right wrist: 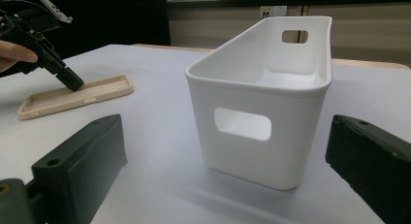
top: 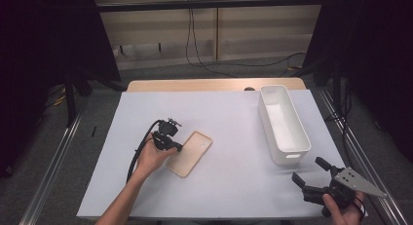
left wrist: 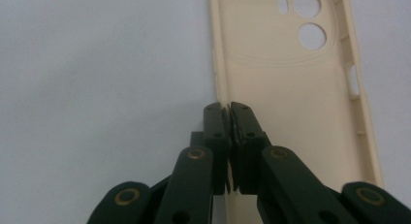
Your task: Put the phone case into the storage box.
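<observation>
A beige phone case (top: 191, 153) lies hollow side up on the white table cover, left of centre. My left gripper (top: 178, 147) is shut on the case's long edge, and the left gripper view shows the jaws pressed together over the rim of the case (left wrist: 286, 88) at the gripper's tip (left wrist: 227, 107). The case rests flat on the sheet. My right gripper (top: 308, 170) is held open near the front right corner, with nothing between its fingers (right wrist: 82, 161). It points at a white bin. The right gripper view also shows the case (right wrist: 77, 97) and the left gripper (right wrist: 72, 82) farther off.
A long white plastic bin (top: 290, 157) with handle cut-outs stands empty at the right, lengthwise from front to back, close ahead of the right gripper (right wrist: 208, 103). The white cover (top: 229, 118) spans most of the wooden table. Dark stands and cables lie beyond the table.
</observation>
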